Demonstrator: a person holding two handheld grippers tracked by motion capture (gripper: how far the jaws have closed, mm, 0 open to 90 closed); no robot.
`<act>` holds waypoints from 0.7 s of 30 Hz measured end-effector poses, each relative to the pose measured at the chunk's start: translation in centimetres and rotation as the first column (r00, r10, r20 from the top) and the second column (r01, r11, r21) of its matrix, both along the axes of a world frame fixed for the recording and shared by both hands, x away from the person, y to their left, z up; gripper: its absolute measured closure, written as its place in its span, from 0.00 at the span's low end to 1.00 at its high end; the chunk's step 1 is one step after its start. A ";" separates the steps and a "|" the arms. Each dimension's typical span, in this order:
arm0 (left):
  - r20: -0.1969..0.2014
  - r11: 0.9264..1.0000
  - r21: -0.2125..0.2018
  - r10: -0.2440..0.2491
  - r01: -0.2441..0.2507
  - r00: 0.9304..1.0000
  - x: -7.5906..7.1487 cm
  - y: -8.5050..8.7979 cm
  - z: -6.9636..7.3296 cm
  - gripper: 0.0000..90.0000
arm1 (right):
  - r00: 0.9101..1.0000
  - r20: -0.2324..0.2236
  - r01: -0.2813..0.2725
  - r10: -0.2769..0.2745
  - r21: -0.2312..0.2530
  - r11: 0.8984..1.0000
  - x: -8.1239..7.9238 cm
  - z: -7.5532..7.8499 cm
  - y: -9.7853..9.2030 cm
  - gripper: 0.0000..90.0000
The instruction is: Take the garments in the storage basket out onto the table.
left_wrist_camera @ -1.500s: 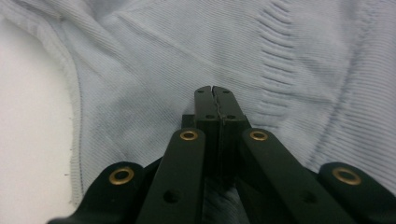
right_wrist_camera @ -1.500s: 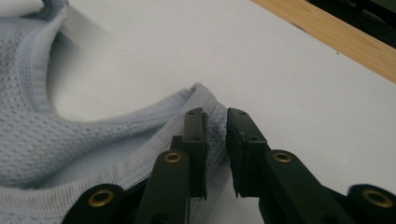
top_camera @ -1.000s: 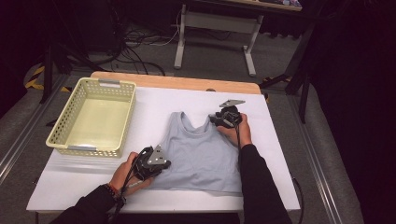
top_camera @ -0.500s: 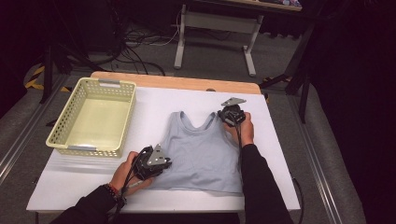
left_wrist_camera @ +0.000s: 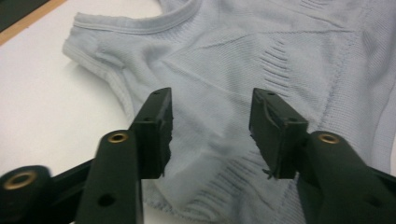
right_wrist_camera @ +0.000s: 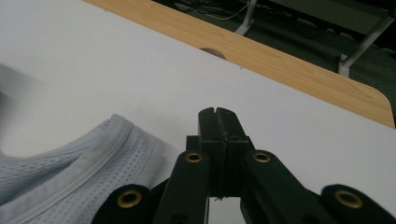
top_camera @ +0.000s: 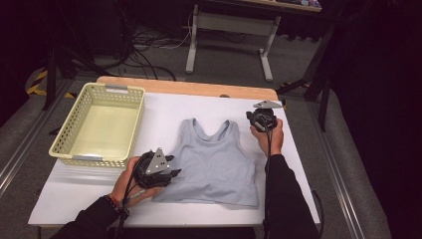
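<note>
A light blue knit tank top (top_camera: 214, 159) lies flat on the white table (top_camera: 164, 107), straps toward the far edge. My left gripper (top_camera: 173, 174) rests at the top's lower left corner. Its jaws (left_wrist_camera: 210, 128) have just been opening and stand apart over the fabric (left_wrist_camera: 219, 70), which lies under them without being pinched. My right gripper (top_camera: 260, 117) is off the top's right shoulder, lifted over bare table. In the right gripper view it (right_wrist_camera: 218, 114) is shut with nothing between its fingers, and the top's right strap (right_wrist_camera: 93, 158) lies just to its left.
A pale yellow perforated basket (top_camera: 99, 124) stands at the left of the table with nothing in it. A wooden strip (top_camera: 199, 88) runs along the table's far edge, also seen as the wooden strip (right_wrist_camera: 280, 60) ahead of the right gripper. Desk legs and cables stand on the floor beyond.
The right gripper has let go of the top's right shoulder and moved right and up, shut. The left gripper stayed put and its jaws have opened.
</note>
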State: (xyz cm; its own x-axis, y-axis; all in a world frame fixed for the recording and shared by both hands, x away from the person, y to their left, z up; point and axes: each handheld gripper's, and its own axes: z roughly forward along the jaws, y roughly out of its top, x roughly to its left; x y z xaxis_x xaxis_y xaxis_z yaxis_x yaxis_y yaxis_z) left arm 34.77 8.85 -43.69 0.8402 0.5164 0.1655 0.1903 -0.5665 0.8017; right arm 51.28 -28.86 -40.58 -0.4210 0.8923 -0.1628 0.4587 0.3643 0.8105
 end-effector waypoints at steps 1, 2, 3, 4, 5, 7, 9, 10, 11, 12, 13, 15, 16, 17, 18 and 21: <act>0.000 1.000 0.000 0.000 0.000 1.000 0.0 0.0 0.0 0.52 | 1.000 0.001 -0.005 0.005 0.016 1.000 -0.2 0.1 -0.1 1.00; 0.003 1.000 -0.001 -0.005 0.005 1.000 -0.3 0.4 0.0 0.51 | 1.000 0.004 -0.013 0.013 0.033 0.999 -0.7 0.2 -0.3 1.00; 0.003 1.000 -0.001 -0.005 0.005 1.000 -0.3 0.4 0.0 0.49 | 1.000 0.004 -0.013 0.013 0.033 0.999 -0.7 0.2 -0.3 1.00; 0.003 1.000 -0.002 -0.011 0.011 1.000 -0.5 0.7 0.0 0.49 | 1.000 0.017 -0.021 0.020 0.035 0.999 -1.2 0.4 -0.4 1.00; 0.007 1.000 0.000 -0.006 0.006 1.000 -0.6 0.9 0.0 0.47 | 0.998 0.033 -0.057 0.056 0.027 0.998 -2.8 0.6 -0.5 0.99; 0.007 1.000 0.004 0.003 -0.004 1.000 -1.0 1.5 -0.2 0.46 | 0.996 0.038 -0.080 0.079 0.024 0.997 -4.4 0.7 -0.7 0.97; 0.008 1.000 0.007 0.003 -0.003 1.000 -1.1 1.7 -0.3 0.46 | 0.995 0.037 -0.090 0.089 0.022 0.996 -5.0 0.7 -0.8 0.96; 0.012 1.000 0.019 0.016 -0.016 1.000 -1.4 2.1 -0.4 0.46 | 0.992 0.041 -0.117 0.115 0.039 0.992 -7.1 0.6 -1.2 0.91; 0.012 1.000 0.019 0.016 -0.016 1.000 -1.4 2.1 -0.4 0.45 | 0.991 0.037 -0.129 0.127 0.053 0.990 -7.8 0.6 -1.4 0.90; 0.026 1.000 0.008 0.025 -0.025 0.999 -1.7 2.5 -0.3 0.45 | 0.990 0.031 -0.142 0.140 0.083 0.986 -8.7 0.4 -1.7 0.86; 0.037 1.000 0.002 0.029 -0.029 0.999 -1.9 2.8 -0.1 0.45 | 0.989 0.019 -0.148 0.147 0.104 0.983 -9.5 0.2 -1.9 0.83; 0.039 0.999 -0.003 0.035 -0.035 0.999 -2.0 2.9 0.0 0.45 | 0.988 0.011 -0.157 0.157 0.105 0.982 -10.5 -0.2 -1.9 0.79; 0.032 0.999 -0.008 0.051 -0.051 0.998 -2.1 3.3 0.0 0.45 | 0.983 -0.023 -0.179 0.181 0.081 0.981 -11.8 -0.6 -1.8 0.69; 0.031 0.999 -0.006 0.051 -0.050 0.998 -2.1 3.4 0.0 0.45 | 0.983 -0.023 -0.179 0.181 0.081 0.981 -11.8 -0.6 -1.8 0.69; 0.018 0.998 -0.003 0.065 -0.065 0.998 -2.1 3.5 -0.2 0.45 | 0.982 -0.031 -0.184 0.187 0.073 0.980 -12.1 -0.6 -1.8 0.66; 0.003 0.998 0.006 0.066 -0.066 0.998 -2.1 3.4 -0.7 0.45 | 0.979 -0.045 -0.193 0.198 0.095 0.977 -13.6 -1.1 -1.9 0.60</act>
State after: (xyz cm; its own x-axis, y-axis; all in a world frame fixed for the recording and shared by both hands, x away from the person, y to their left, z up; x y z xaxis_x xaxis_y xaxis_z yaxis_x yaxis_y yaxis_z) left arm 32.67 12.24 -44.35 0.8037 0.5699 0.1710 0.2254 -0.5575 0.7990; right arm 37.63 -30.75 -41.68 -0.5945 0.8020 -0.0585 0.4294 0.3781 0.8201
